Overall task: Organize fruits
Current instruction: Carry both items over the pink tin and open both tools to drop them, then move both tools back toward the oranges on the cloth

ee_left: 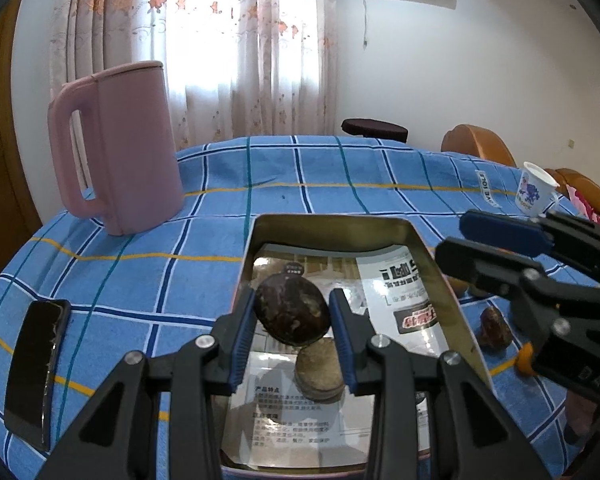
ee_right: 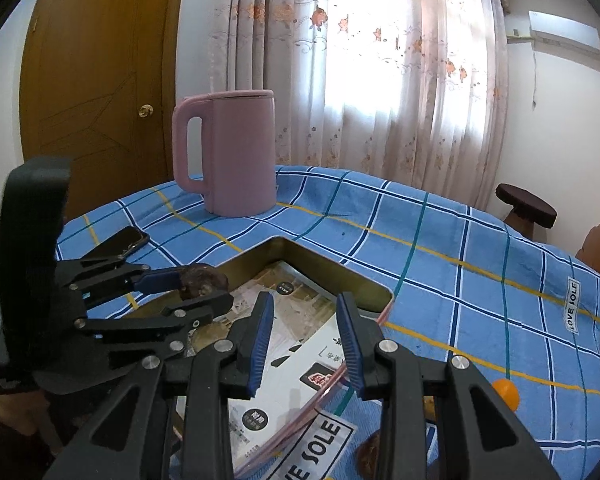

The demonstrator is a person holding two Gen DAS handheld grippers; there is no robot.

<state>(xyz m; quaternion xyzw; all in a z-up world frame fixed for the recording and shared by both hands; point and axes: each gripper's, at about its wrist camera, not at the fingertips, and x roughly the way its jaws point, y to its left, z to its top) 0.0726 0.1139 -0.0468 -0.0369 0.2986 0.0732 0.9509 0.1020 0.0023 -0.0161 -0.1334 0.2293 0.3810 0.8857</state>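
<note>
The dark fruit (ee_left: 291, 309), pinched by the left hand-held gripper (ee_left: 292, 316) at frame centre, hangs above the tray (ee_left: 440, 276) for placing, while the right hand-held gripper (ee_right: 304, 340) waits spread and empty.

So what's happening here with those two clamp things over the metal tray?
A person is sorting fruit with two hand-held grippers. The left gripper is clamped on a dark brown fruit and holds it above the metal tray, where a paler round fruit already lies. The right gripper is open and holds nothing. Another brown fruit and an orange one sit on the blue checked tablecloth.
</note>
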